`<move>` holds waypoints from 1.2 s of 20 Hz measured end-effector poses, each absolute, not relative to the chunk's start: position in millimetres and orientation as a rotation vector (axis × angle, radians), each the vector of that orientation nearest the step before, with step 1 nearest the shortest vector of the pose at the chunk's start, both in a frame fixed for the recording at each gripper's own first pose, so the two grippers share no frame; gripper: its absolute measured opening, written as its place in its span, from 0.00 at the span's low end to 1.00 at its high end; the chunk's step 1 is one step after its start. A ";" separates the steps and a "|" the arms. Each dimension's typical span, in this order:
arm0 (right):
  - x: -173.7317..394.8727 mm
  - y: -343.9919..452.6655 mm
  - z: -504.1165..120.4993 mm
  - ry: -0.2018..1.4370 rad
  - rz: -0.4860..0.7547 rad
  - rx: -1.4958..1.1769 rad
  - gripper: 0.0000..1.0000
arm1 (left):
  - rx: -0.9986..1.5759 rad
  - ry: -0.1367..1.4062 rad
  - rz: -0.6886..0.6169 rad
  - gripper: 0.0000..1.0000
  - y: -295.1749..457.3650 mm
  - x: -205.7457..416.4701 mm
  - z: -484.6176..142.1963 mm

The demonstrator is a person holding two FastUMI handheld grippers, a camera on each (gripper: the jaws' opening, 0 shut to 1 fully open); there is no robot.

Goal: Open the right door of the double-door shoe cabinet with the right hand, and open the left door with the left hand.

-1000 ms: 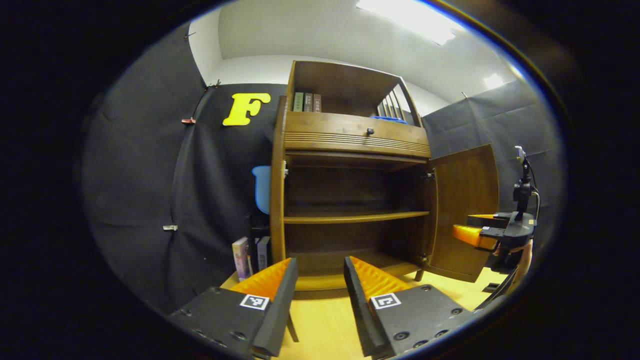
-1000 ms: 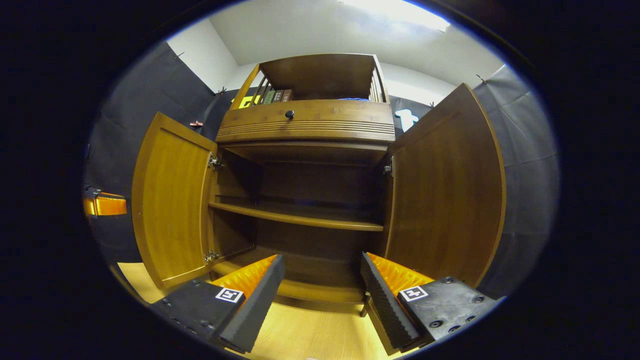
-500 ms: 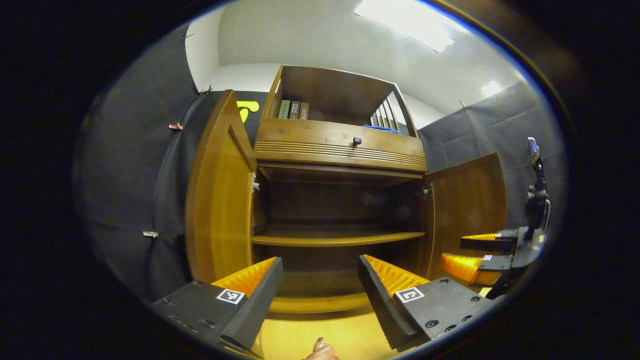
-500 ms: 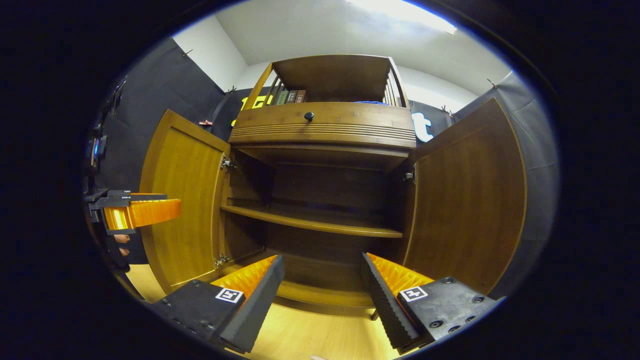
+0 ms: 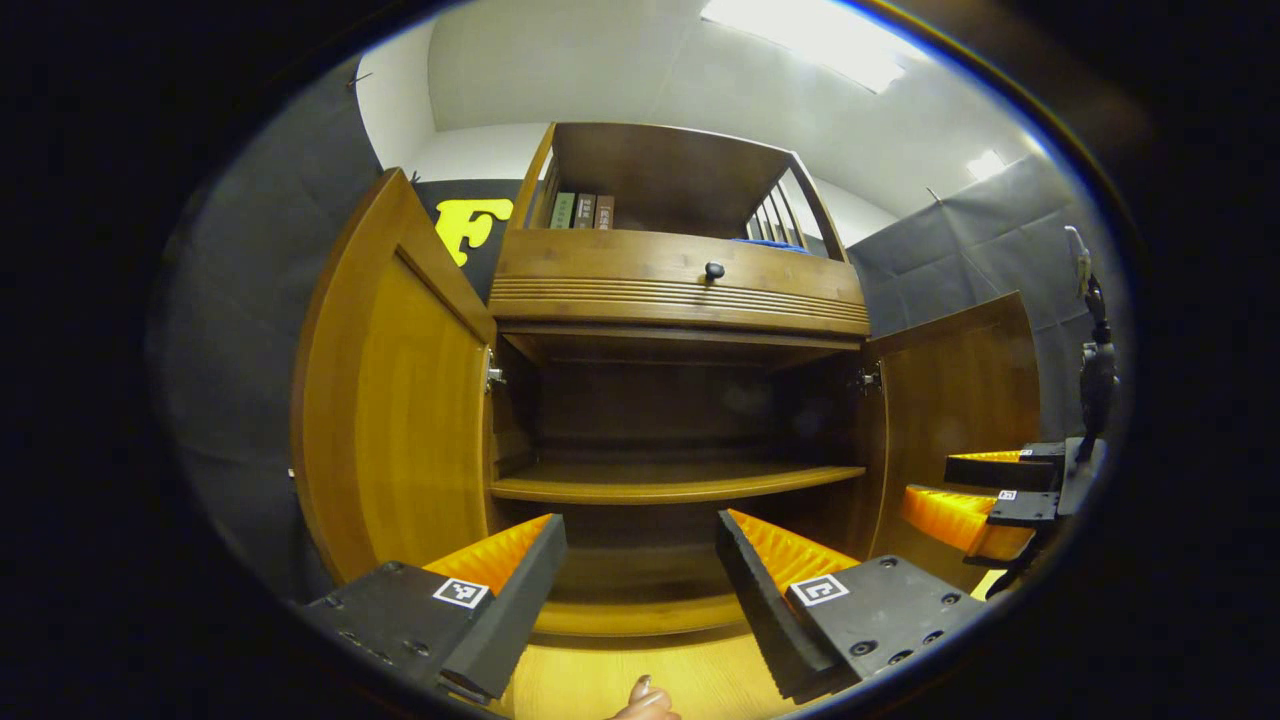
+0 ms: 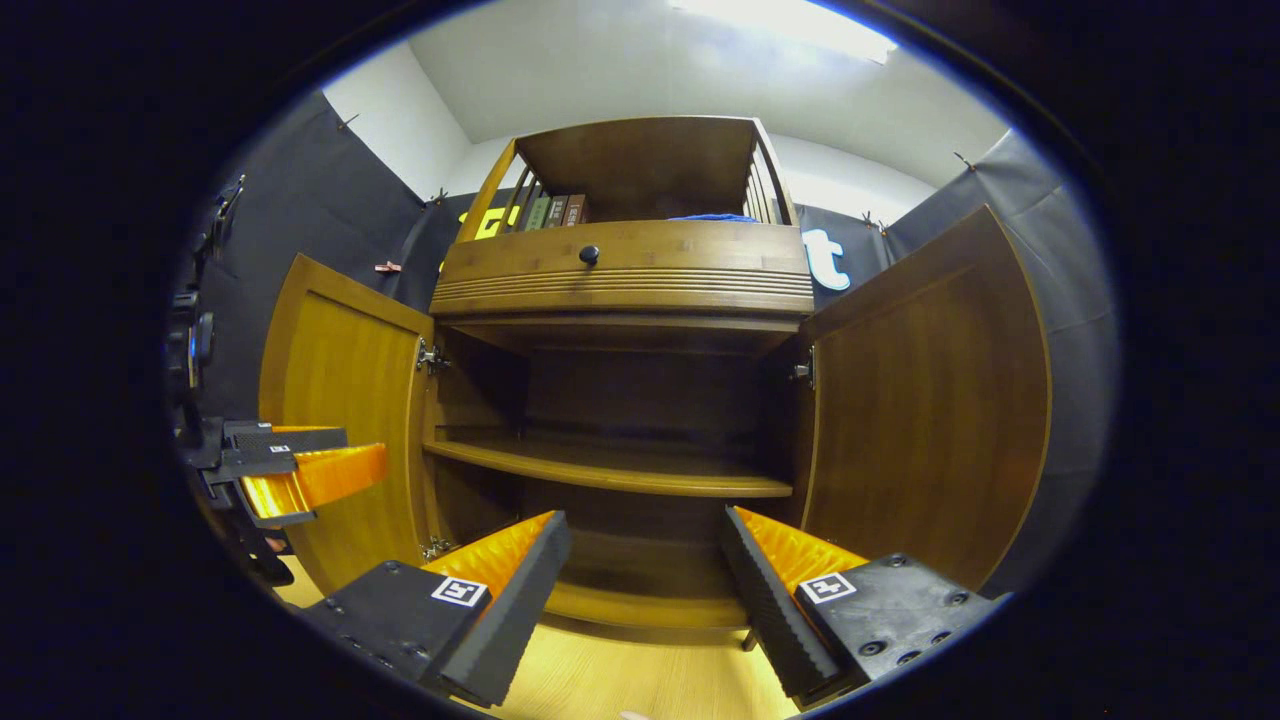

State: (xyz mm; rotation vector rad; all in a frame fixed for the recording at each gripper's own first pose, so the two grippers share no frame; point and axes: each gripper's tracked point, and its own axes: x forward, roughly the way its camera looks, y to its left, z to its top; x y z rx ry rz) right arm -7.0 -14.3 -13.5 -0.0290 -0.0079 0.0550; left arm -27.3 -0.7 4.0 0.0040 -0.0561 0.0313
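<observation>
Black cloth walls and a pale ceiling with a bright light panel close in the booth, and a wooden floor runs under the shoe cabinet [image 5: 680, 300]. Straight ahead of the left gripper [image 5: 640, 560] the cabinet stands with both leaves swung out: the left door [image 5: 390, 400] hangs just off that gripper's left finger, and the right door [image 5: 950, 400] stands beyond its right finger. From the right gripper [image 6: 645, 560] the same cabinet is dead ahead, with the right door [image 6: 930, 400] close beside its right finger and the left door [image 6: 340, 420] farther off to its left.

Both pairs of fingers are spread wide with nothing between them.

By my judgement the doors are stiff wooden panels on metal hinges, light to swing and not fragile; no handle is visible, so the free vertical edge, away from the hinges, looks like the best place to hook or pinch, where the leverage is greatest. With both leaves already wide, the task appears essentially complete.

Each camera catches the other tool: in the left gripper view the right gripper [image 5: 975, 490] hovers in front of the right door, fingers apart, while in the right gripper view the left gripper [image 6: 300, 470] sits before the left door. A fingertip [image 5: 640, 695] at the bottom edge appears in the left gripper view. Books [image 5: 583, 210] on the top shelf and the drawer knob [image 6: 589, 255] are visible in both.
</observation>
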 end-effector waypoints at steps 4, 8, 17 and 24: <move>-3.8 -18.4 -15.7 0.004 0.056 -0.033 0.95 | -0.007 -0.040 0.022 0.93 -2.6 -21.4 -2.4; -0.3 -17.5 -18.5 0.011 0.059 -0.026 0.97 | 0.020 -0.042 0.015 0.93 -4.4 -19.0 -3.6; 3.9 -13.1 -30.9 0.040 0.074 -0.032 0.98 | 0.017 -0.053 0.017 0.93 2.0 -16.5 -2.3; 3.6 -12.6 -30.9 0.038 0.075 -0.031 0.97 | 0.022 -0.060 0.004 0.93 -2.6 -15.9 -1.1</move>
